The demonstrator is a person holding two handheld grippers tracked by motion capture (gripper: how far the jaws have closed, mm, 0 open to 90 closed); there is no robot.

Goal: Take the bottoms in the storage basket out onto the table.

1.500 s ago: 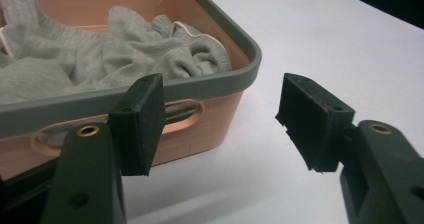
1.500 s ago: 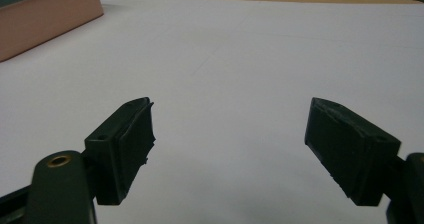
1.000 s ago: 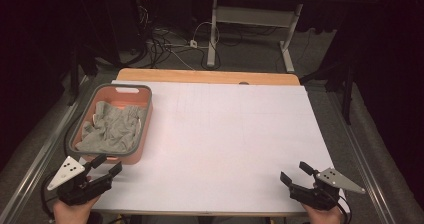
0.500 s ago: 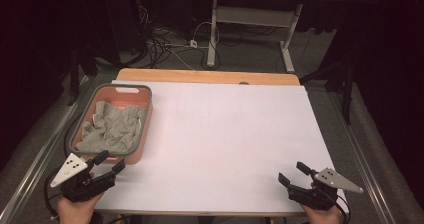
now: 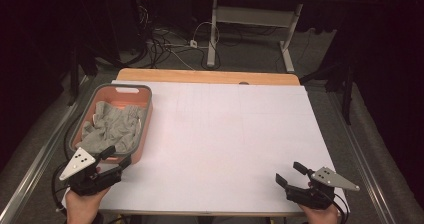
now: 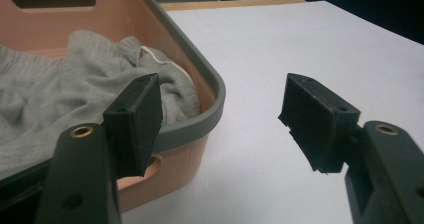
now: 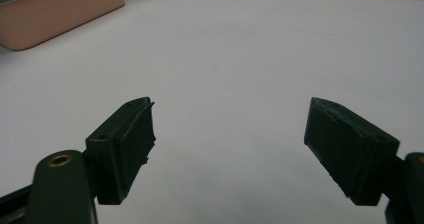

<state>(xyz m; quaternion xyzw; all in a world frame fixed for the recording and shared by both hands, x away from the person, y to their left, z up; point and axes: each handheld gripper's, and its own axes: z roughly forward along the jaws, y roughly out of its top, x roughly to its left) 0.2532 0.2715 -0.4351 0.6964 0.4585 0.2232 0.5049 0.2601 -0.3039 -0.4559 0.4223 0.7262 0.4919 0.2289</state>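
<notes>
Left gripper [image 6: 220, 114] jaws are wide apart with nothing between them. One jaw sits over the pink basket's [image 6: 210, 91] grey rim, grey cloth [image 6: 65, 84] bunched up inside.

left gripper [image 5: 116, 157] open, right gripper [image 5: 289, 174] open (jaws wide)

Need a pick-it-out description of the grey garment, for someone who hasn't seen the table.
Start at the white table; its left side holds a pink bin with a grey rim. The grey garment lies crumpled inside, the only soft thing there.
</notes>
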